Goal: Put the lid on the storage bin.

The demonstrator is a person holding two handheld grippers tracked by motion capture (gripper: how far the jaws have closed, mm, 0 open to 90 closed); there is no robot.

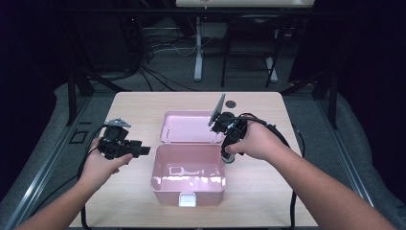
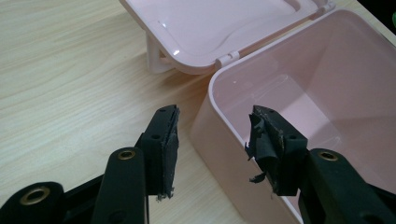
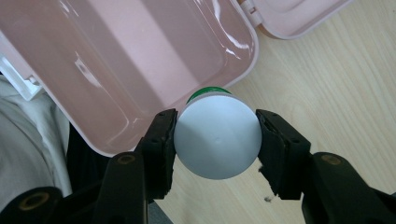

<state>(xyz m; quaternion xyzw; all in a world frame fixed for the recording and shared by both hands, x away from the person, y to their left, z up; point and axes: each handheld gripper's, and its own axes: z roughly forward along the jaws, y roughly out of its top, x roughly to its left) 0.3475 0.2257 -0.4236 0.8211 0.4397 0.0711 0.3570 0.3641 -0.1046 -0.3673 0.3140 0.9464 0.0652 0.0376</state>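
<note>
- Round white-capped container (image 3: 217, 142) – seen end-on in the right gripper view, a green band showing at its far edge; it sits clamped between the two black jaws, just outside the long wall of the pink box (image 3: 140, 60), over bare tabletop.
- Right gripper (image 3: 216, 140): grasping the container, pads pressed on both sides of the white face. In the high view the right gripper (image 1: 229, 152) sits at the box's right side, the hand wrapped over it, the container (image 1: 228, 159) barely showing below the fingers.
- Pink box (image 1: 188, 184): open, hinged lid (image 1: 191, 127) laid back flat behind it on the wooden table (image 1: 268, 191); white latch (image 1: 187, 200) on the near wall. Interior glossy, nothing clearly lying in it.
- Left gripper (image 2: 212, 140): jaws apart, nothing between the pads – released. It points at the near corner of the box (image 2: 303, 107); one pad lining is torn and frayed.
- In the high view the left gripper (image 1: 143, 151) hovers just left of the box, not touching it.
</note>
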